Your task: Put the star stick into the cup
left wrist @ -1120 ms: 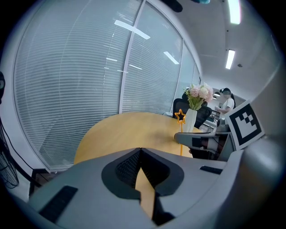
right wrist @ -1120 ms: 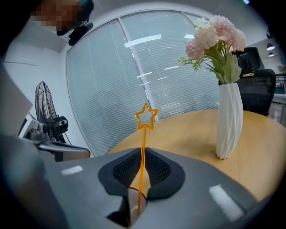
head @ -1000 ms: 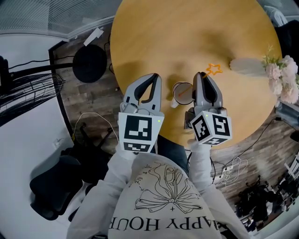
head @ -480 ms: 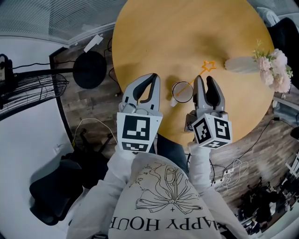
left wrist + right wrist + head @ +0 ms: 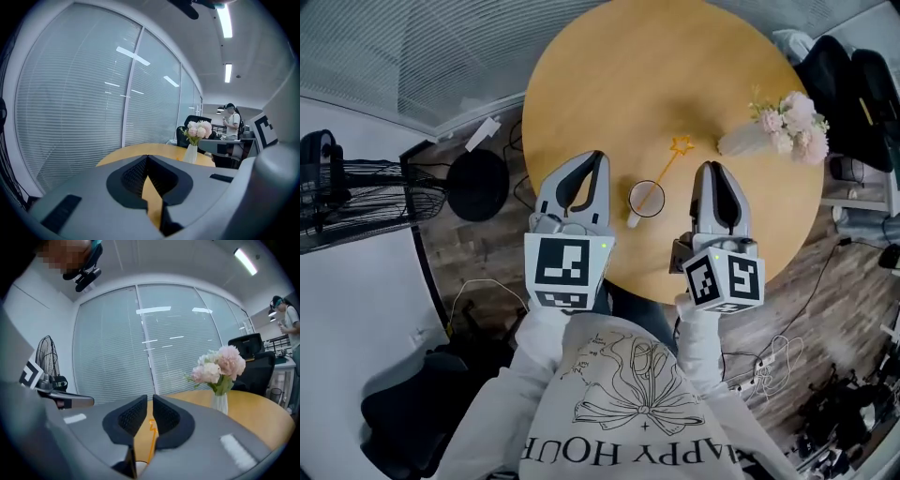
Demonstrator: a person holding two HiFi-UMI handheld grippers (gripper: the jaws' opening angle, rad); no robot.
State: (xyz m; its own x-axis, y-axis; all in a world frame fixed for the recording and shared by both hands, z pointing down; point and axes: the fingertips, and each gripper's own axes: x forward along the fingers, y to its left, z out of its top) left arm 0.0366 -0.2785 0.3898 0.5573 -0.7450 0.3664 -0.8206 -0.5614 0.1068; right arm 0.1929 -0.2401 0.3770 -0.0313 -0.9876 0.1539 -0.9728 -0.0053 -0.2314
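An orange star stick leans in a white cup near the round wooden table's front edge, its star end up and to the right. Left of the cup, my left gripper is shut and empty, its tips touching. My right gripper hangs right of the cup, clear of the stick. Its jaws are closing with a narrow gap left and nothing between them. Through that gap the star stick shows farther off.
A white vase of pink flowers lies at the table's right side; it shows too in the left gripper view as the vase and in the right as the vase. On the floor at the left stand a fan and a black round base.
My right gripper held the stick over the cup, opened and let it go, then drew back to the right with its jaws narrowing. The stick now stands in the cup.
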